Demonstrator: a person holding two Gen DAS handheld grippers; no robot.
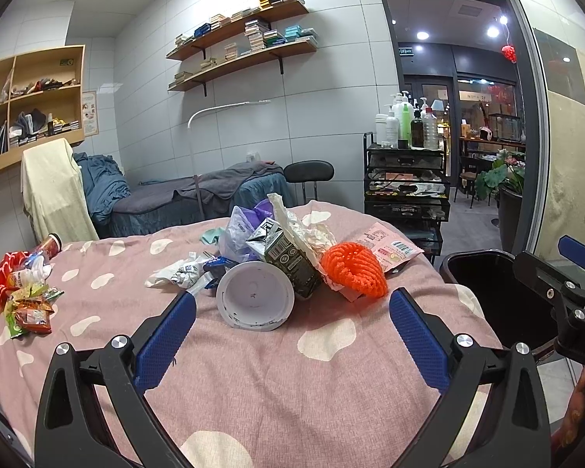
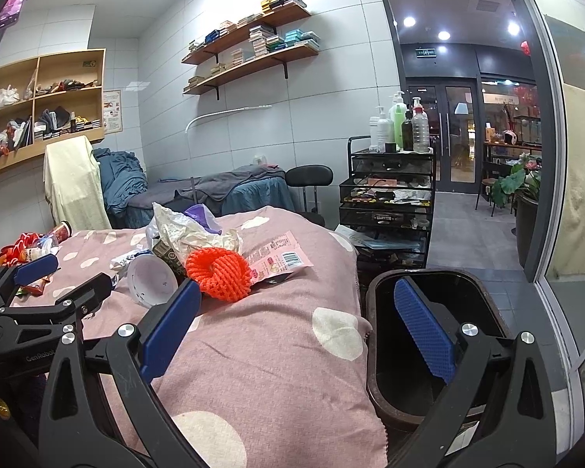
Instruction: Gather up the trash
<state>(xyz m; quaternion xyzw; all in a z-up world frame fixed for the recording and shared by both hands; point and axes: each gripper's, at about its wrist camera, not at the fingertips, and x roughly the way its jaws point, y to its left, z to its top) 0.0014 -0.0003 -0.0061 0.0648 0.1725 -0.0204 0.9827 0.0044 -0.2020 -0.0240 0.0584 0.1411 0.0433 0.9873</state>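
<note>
- Early stage, by judgement: trash pile (image 1: 277, 249) uncollected on pink spotted blanket (image 1: 292, 382); visible part of dark bin (image 2: 425, 284) apparently empty.
- Left gripper (image 1: 292, 312) spread wide, holding nothing, aimed at overturned white cup (image 1: 255, 298).
- Right gripper (image 2: 294, 314) likewise wide and empty, straddling blanket edge and bin rim.
- Pile contents: green carton (image 1: 288, 253), orange foam net (image 1: 353, 271), pink wrapper (image 1: 390, 247), crumpled paper (image 1: 304, 226).
- Second cluster, snack wrappers (image 1: 23, 300), well apart at far left.
- Bin beside the bed, on the right.
</note>
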